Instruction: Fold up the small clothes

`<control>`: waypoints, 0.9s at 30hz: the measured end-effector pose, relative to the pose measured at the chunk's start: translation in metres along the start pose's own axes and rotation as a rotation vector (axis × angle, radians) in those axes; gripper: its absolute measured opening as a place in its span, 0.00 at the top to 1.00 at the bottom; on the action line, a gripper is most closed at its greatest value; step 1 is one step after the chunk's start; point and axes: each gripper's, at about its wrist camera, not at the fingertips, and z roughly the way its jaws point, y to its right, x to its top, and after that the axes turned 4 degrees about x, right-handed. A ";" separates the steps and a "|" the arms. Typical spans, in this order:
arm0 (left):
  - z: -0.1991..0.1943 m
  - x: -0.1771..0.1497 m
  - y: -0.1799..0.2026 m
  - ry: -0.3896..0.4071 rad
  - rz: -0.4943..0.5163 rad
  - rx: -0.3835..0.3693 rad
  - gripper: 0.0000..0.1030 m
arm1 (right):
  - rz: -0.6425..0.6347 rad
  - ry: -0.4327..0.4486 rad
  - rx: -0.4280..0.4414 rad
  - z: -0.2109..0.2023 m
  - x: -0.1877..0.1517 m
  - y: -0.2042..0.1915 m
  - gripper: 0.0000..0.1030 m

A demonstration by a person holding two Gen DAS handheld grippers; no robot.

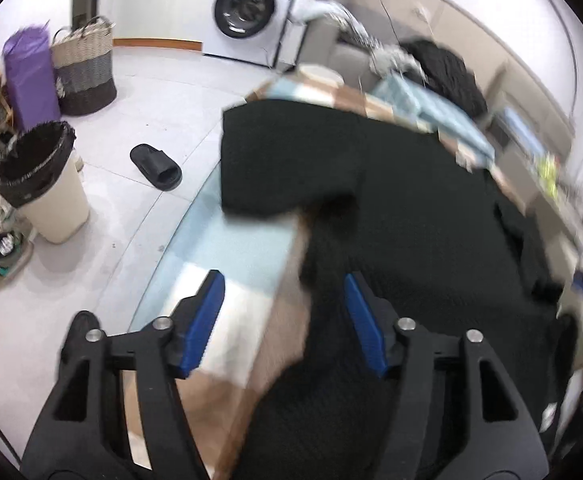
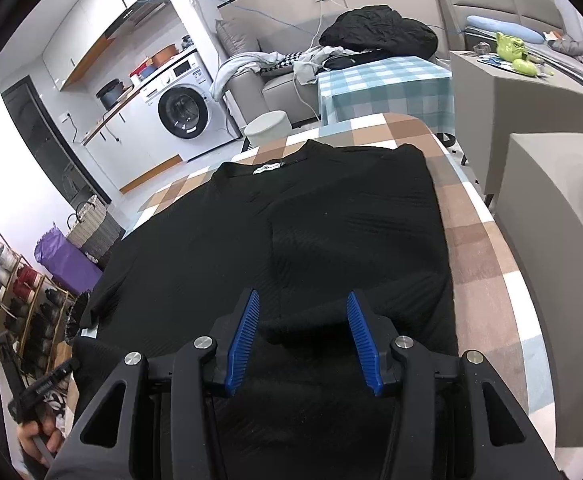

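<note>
Checked bench [image 2: 487,240] carries a black shirt [image 2: 331,220] – soft, light, limp. Both grippers – left [image 1: 285,320], right [image 2: 303,338] – stand part-open, empty. Best grasped at hem or sleeve edge.

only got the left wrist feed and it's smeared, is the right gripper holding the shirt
Observer: No. In the right wrist view the right gripper is open above the black shirt, nothing pinched between its pads.
Operator: which way does the shirt lie
Observer: Collar away from the right gripper; a small white neck label shows at the far end.
Operator: is it flat
Observer: Mostly flat on the checked tablecloth, with one layer already folded over on the right side.
Operator: anything of my left side in that view
Observer: A hand gripping a black handle shows at the lower left edge.
</note>
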 end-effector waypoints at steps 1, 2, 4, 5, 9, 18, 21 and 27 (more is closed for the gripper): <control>0.004 0.008 -0.008 -0.013 -0.044 -0.018 0.42 | 0.012 0.008 -0.003 -0.003 -0.002 0.003 0.52; 0.008 0.014 -0.013 -0.022 -0.074 -0.035 0.42 | 0.018 0.011 -0.004 -0.004 -0.002 0.005 0.51; 0.021 0.026 -0.022 -0.050 -0.135 -0.071 0.42 | 0.036 0.020 -0.012 -0.009 -0.005 0.010 0.51; 0.029 0.031 -0.025 -0.066 -0.160 -0.082 0.43 | 0.041 0.023 -0.014 -0.011 -0.006 0.011 0.51; 0.056 0.042 -0.039 -0.129 -0.261 -0.109 0.44 | 0.079 0.029 -0.028 -0.015 -0.011 0.020 0.51; 0.088 0.072 -0.040 -0.071 -0.280 0.003 0.93 | 0.101 0.025 -0.040 -0.015 -0.015 0.025 0.51; 0.090 0.083 -0.038 -0.030 -0.280 0.017 0.95 | 0.095 0.023 -0.048 -0.016 -0.017 0.024 0.51; 0.060 0.114 -0.009 0.099 -0.197 0.020 0.95 | 0.120 0.031 -0.051 -0.022 -0.021 0.027 0.51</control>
